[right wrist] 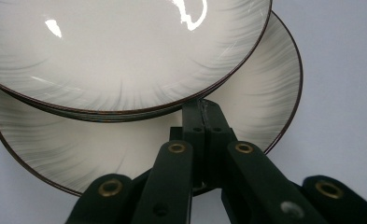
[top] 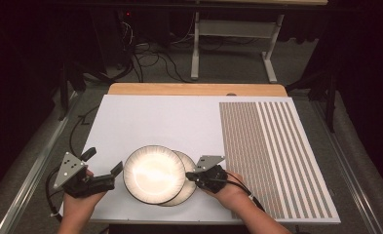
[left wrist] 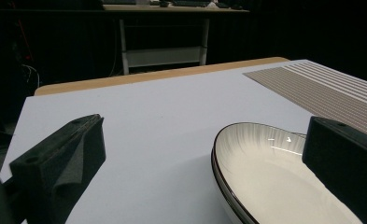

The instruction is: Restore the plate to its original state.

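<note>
Left gripper point(top: 103, 169): jaws wide apart, holding nothing
Right gripper point(right wrist: 203, 112): clamped on upper plate point(top: 153, 174) rim (lower plate point(top: 191, 187) beneath)

My jaws are black; both plates point(top: 154, 173) cream, grey-streaked, dark-rimmed; the surface point(top: 155, 122) white, brown-striped right of them.

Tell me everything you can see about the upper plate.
The upper plate is round, glossy white with faint grey streaks and a thin dark rim; it looks ceramic. It lies off-centre over a lower plate near the table's front edge. The right gripper reaches its right rim; the open left gripper is beside it.
</note>
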A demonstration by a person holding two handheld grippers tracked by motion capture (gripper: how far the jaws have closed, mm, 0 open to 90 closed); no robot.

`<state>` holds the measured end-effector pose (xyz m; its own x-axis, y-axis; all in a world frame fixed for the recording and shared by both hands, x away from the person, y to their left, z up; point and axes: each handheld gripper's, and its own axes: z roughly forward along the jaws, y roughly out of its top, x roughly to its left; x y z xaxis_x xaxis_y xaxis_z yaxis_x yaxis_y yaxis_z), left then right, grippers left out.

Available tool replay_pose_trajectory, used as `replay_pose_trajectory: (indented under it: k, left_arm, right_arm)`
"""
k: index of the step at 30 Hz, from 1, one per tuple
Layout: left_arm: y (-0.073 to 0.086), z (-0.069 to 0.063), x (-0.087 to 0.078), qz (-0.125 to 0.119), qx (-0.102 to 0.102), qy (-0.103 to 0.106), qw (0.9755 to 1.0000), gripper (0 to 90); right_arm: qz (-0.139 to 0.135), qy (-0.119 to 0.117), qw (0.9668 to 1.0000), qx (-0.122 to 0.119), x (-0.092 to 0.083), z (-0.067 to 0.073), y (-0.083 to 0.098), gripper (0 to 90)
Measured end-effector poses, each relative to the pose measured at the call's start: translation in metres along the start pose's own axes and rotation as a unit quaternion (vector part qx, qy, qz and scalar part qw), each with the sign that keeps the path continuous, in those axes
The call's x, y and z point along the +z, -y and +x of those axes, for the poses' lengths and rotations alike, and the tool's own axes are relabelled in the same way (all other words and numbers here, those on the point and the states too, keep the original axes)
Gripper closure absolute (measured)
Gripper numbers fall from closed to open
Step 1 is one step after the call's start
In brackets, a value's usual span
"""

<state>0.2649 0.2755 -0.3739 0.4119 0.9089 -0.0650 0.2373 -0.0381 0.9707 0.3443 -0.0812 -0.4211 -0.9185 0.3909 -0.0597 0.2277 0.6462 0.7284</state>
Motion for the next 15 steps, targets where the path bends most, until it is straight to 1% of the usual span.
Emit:
replay_pose_trajectory:
  k: [5,6,8,10,12,13,15]
  left_arm:
    - [0.0000,-0.0003,0.0003,0.002,0.001,0.001,1.0000,0.2]
    - [0.0001,-0.0004,0.0004,0.002,0.001,0.001,1.0000,0.2]
    - [0.0002,-0.0006,0.0006,0.003,0.001,0.001,1.0000,0.2]
    - [0.0003,-0.0007,0.0009,0.004,0.002,0.002,1.0000,0.2]
    - [0.0005,-0.0014,0.0014,0.005,0.001,0.003,1.0000,0.2]
    - [0.0005,-0.0016,0.0014,0.005,0.002,0.003,1.0000,0.2]
    - [0.0004,-0.0017,0.0014,0.005,0.003,0.003,1.0000,0.2]
  right_arm:
    - [-0.002,0.001,1.0000,0.004,-0.0028,-0.0013,-0.0004,90.0]
    - [-0.008,0.002,0.9999,0.011,-0.0050,-0.0020,-0.0009,90.0]
    - [-0.017,-0.001,0.9998,0.008,-0.0076,-0.0025,-0.0025,90.0]
    - [-0.017,0.002,0.9998,0.011,-0.0083,-0.0018,-0.0031,90.0]
    - [-0.015,0.002,0.9999,0.007,-0.0089,-0.0033,-0.0024,90.0]
    - [-0.014,0.002,0.9998,0.011,-0.0093,-0.0030,-0.0025,90.0]
    - [-0.016,0.003,0.9998,0.010,-0.0094,-0.0035,-0.0025,90.0]
